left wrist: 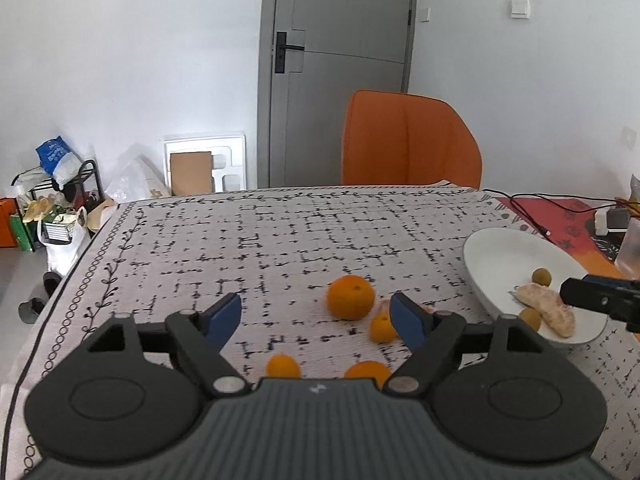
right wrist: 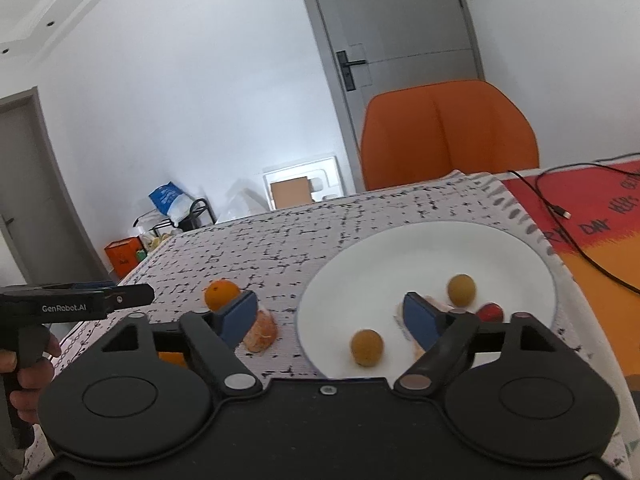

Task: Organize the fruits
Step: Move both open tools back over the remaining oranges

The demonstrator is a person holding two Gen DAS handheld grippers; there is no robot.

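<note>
Several oranges lie on the patterned cloth: a big orange (left wrist: 351,297) ahead of my left gripper (left wrist: 316,320), and smaller ones (left wrist: 383,326) (left wrist: 283,366) close to its fingers. The left gripper is open and holds nothing. To the right is a white plate (left wrist: 500,248) with a peeled segment (left wrist: 546,310) and small yellow-brown fruits (left wrist: 541,277). My right gripper (right wrist: 330,318) hangs open and empty over the near rim of the plate (right wrist: 400,256), which holds two round yellow fruits (right wrist: 367,347) (right wrist: 461,290) and a red fruit (right wrist: 490,313). A peeled piece (right wrist: 262,334) lies on the cloth by the left finger.
An orange chair (left wrist: 408,140) stands behind the table's far edge. A black cable (right wrist: 560,208) runs over the red and orange mat to the right of the plate. A hand (right wrist: 32,376) holds the left gripper's grip. Bags and boxes sit on the floor at left.
</note>
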